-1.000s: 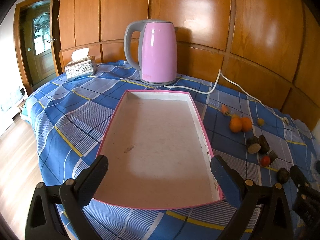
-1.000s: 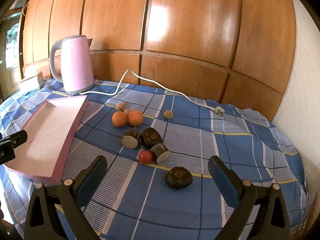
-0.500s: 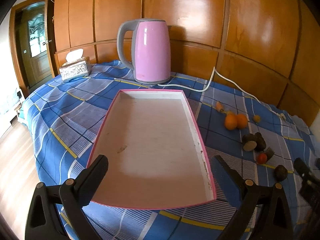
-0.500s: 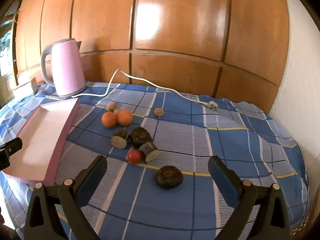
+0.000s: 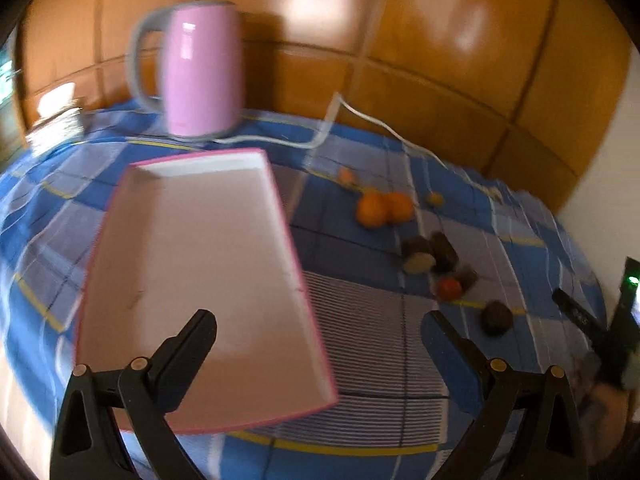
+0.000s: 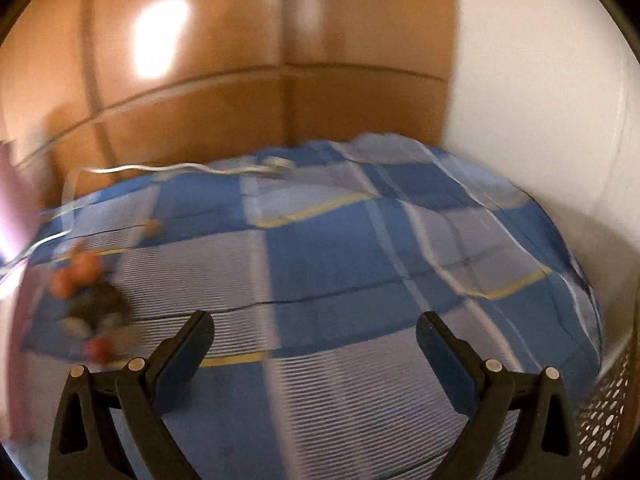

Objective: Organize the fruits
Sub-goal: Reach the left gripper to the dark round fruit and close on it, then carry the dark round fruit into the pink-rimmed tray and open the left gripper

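Pink electric kettle (image 5: 202, 70) with grey handle stands upright at the far left of the blue checked tablecloth (image 5: 360, 332). White power cord (image 5: 332, 128) runs from its base rightward along the far edge, ending in a plug (image 6: 276, 166). Tissue box (image 5: 56, 120), blurred, far left. Wooden wall panelling (image 5: 400, 32) behind. White wall (image 6: 540, 100) right.

- The left gripper (image 5: 320, 344) has two black fingers (image 5: 192, 344) with flat, dark blue inner pads.
- Each finger's black arm carries two round silver screws (image 5: 139, 363).
- The right gripper (image 6: 314, 340) has the same black build, blue-faced fingers (image 6: 440, 344) and silver screws (image 6: 491, 365).
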Available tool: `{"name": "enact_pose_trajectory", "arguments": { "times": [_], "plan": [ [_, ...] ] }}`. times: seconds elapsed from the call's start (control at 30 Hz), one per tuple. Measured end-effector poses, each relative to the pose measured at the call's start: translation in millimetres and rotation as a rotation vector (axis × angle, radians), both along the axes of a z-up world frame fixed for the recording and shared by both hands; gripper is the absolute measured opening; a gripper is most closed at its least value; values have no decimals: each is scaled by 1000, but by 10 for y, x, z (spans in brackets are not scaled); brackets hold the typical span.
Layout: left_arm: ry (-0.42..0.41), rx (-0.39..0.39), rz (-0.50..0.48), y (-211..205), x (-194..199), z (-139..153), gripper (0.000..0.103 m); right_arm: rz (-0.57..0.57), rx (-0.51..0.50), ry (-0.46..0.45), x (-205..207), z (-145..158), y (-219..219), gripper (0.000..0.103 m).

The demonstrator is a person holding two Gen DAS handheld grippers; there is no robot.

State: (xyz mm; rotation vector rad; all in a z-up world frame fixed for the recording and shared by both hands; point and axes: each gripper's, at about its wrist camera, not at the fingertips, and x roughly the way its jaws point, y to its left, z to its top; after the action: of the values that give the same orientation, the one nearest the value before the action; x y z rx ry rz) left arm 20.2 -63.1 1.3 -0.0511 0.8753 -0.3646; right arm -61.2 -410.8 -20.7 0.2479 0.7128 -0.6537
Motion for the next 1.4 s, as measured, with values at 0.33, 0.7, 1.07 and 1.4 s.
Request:
{"name": "enact_pose_trajectory", "arguments": {
  "times": [0.33, 0.7, 1.07, 1.4],
  "plan": [
    [29, -42, -360, -847, -5, -23, 98, -158, 56, 91, -110, -419, -457, 102],
    [83, 70, -599, -1779, -30, -296, 77, -175, 83, 84, -156, -572, -458, 103],
    [92, 147, -647, -2196, -42, -633, 46, -176, 77, 79, -146, -577, -464, 103],
    [96, 8, -567, -1677, -108, -407, 45, -175, 73, 81, -141, -573, -463, 103]
  ]
}}
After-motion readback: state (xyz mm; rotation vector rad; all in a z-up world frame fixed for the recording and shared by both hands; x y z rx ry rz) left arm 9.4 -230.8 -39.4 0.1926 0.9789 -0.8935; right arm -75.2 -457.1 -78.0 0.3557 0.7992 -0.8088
